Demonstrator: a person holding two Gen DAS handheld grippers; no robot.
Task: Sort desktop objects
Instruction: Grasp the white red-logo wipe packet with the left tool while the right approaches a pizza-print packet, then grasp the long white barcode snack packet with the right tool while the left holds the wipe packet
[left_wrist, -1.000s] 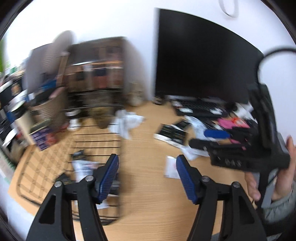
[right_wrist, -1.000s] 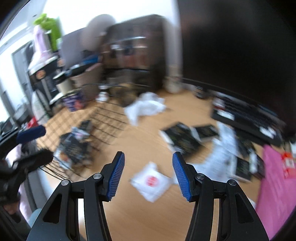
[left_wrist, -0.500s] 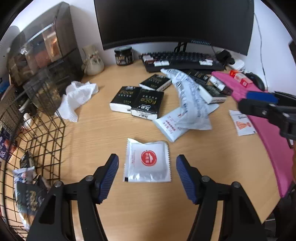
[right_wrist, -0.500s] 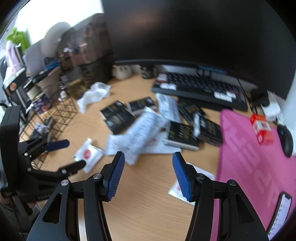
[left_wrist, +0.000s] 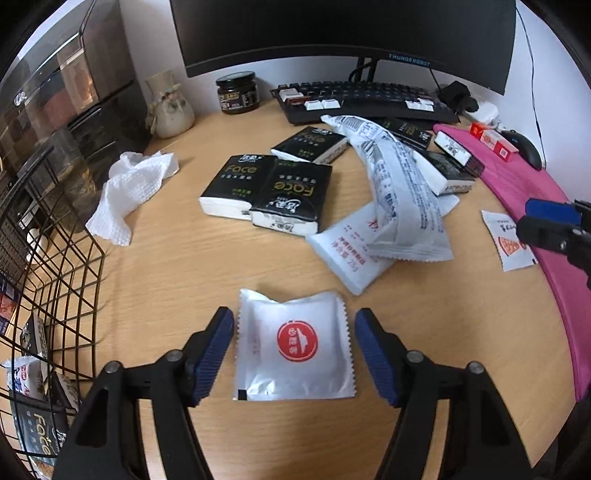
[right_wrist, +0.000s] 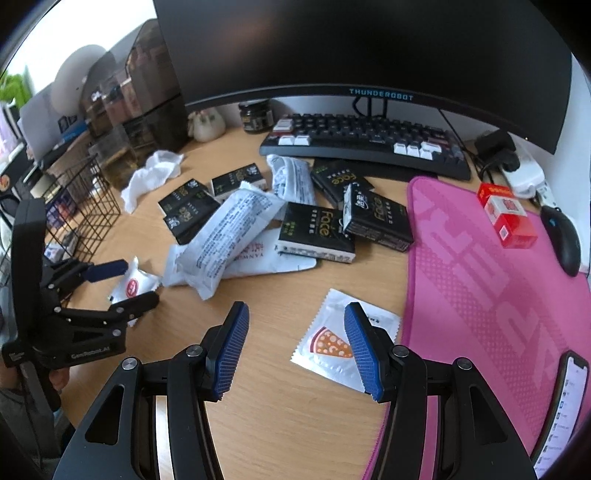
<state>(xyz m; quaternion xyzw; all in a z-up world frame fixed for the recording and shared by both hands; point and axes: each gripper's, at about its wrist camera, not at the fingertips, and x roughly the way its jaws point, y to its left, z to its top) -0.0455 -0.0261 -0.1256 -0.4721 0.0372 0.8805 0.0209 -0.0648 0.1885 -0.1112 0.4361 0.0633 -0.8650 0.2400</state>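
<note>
We have our left gripper (left_wrist: 294, 341) spread wide around the white sachet with the red round logo (left_wrist: 293, 347), which lies flat on the wooden desk (left_wrist: 192, 266) between the two blue pads, touching neither as far as we can tell. This looks like the reach-and-grasp step for that sachet, with the wire basket (left_wrist: 66, 280) at our left, already holding a few packets, as the likely place for it. Our right gripper (right_wrist: 297, 345) also stands apart, empty, low over the desk with its right finger in front of the pizza-print sachet (right_wrist: 332, 339) beside the pink mat (right_wrist: 498, 280). Next we judge the left jaws must drop lower and close on the thin packet's edges; being flat and slick, it could slide or buckle rather than lift.
</note>
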